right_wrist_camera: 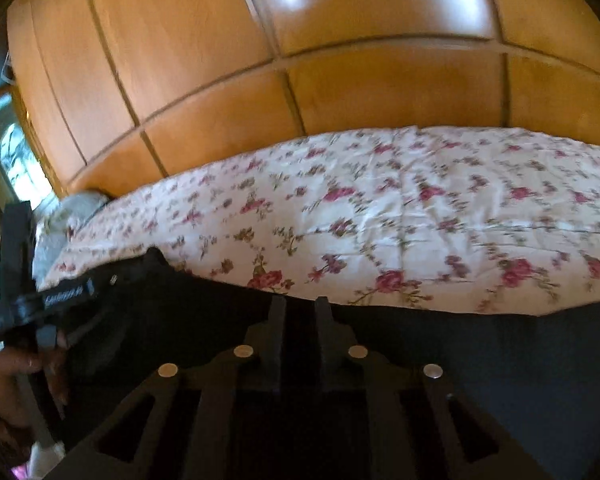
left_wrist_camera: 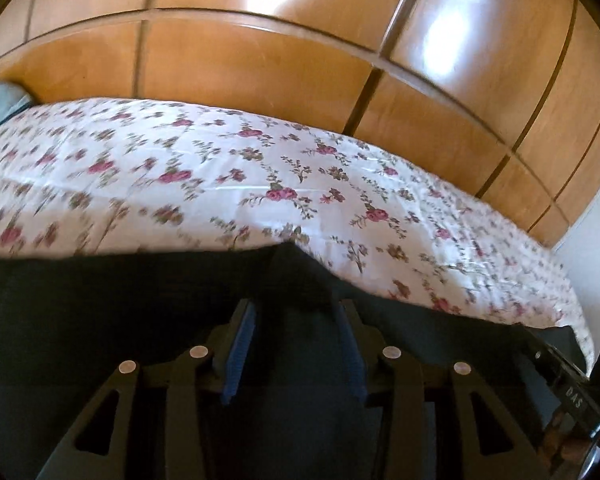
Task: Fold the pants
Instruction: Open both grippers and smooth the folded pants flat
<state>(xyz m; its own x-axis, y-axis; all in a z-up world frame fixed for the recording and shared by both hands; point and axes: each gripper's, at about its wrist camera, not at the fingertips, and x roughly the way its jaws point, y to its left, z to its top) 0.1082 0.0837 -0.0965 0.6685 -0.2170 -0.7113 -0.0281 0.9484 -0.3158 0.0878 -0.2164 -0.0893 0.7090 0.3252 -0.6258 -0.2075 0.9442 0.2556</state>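
Left gripper: blue-padded fingers stand about half apart, over dark pants. A raised fold of the cloth sits between the tips; can't tell whether the pads press it, everything there is dark on dark.

Right gripper: black fingers close together, narrow gap. Pants lie under and in front of the tips. Can't tell whether cloth is pinched in the gap, too dark.

Pants: black/very dark, spread along the near edge of the bed, filling the lower part of both views. Far hem line runs roughly across the frame just past both sets of fingertips.

Writing: in the left view, the other gripper's body at the right edge carries white letters, "DAS" readable, rest cut off. In the right view, the left gripper at the left edge carries a white label, blurred, not legible. A hand grips its handle below.

Beyond the pants: white bedspread with pink-red rose and green leaf print, wrinkled, no text on it. A grey-green cloth lump sits at the bed's far left corner, also seen in the right view.

Farthest: glossy orange-brown wood wardrobe with panelled doors, bright light reflections on the upper panels. A window shows at the left edge of the right view.
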